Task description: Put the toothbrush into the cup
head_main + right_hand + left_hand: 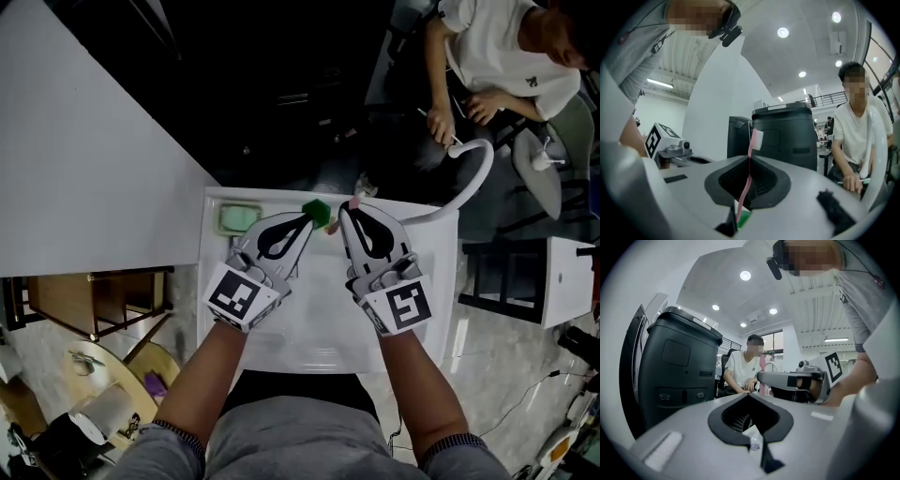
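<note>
**Toothbrush pinched and close to the cup, with little room for error**

From where I stand, the right gripper [346, 214] has its jaws pressed together on the thin pink toothbrush [749, 174]. The grip is low on the handle, and the bristle head stands free above the jaws. The green cup [317, 212] sits at the back of the white counter [319, 328], just beyond the tips of both grippers. The brush is therefore beside the cup but not yet in it. The left gripper [307, 221] hangs right next to the cup with its jaws together, and I can make out nothing held in them.

The main risk, as I judge it, is the grip itself. The handle is slim and smooth and is held at one spot, so it can swivel between the pads when the wrist rolls to aim it. The end would then swing past the cup's mouth or catch its rim.

The cup looks small and light, and nothing steadies it. A nudge from either gripper's tips, or from the brush landing off-centre, could tip it or push it toward the pale green soap dish [238, 218].

If the brush is let go while it leans, its long free end could lever the cup over or send the brush into the basin.
</note>
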Motion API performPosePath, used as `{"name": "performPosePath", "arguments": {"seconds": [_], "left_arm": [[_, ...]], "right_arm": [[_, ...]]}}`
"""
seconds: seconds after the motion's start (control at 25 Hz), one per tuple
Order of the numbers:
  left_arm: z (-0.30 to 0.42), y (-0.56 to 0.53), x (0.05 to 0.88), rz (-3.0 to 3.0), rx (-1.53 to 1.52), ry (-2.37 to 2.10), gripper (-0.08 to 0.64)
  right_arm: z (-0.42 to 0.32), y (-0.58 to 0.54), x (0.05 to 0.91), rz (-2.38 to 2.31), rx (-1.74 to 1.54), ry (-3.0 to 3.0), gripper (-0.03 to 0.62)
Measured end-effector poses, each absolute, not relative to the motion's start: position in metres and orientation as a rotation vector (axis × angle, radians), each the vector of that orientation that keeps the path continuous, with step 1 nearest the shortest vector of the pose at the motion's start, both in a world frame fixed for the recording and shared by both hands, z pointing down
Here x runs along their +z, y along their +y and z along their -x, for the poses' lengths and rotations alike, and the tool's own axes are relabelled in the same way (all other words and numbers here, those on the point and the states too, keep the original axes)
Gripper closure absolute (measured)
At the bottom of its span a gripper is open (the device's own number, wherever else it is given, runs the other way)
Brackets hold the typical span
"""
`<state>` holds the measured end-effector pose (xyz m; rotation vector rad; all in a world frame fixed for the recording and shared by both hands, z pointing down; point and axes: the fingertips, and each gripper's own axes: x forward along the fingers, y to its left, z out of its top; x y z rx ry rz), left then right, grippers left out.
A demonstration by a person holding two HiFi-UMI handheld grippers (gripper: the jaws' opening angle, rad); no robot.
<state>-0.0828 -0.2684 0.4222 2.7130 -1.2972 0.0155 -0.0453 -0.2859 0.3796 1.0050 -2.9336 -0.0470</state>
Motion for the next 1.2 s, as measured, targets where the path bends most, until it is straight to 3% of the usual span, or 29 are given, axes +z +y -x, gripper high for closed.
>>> {"name": "performPosePath", "arguments": {"seconds": [1.2], "left_arm": [[0.106,-0.303,0.506,-2.558,0.067,-1.458,0.557]], "right_arm": [[0.085,-0.325,0.515,-0.898,0.023,-2.798,0.572]]}}
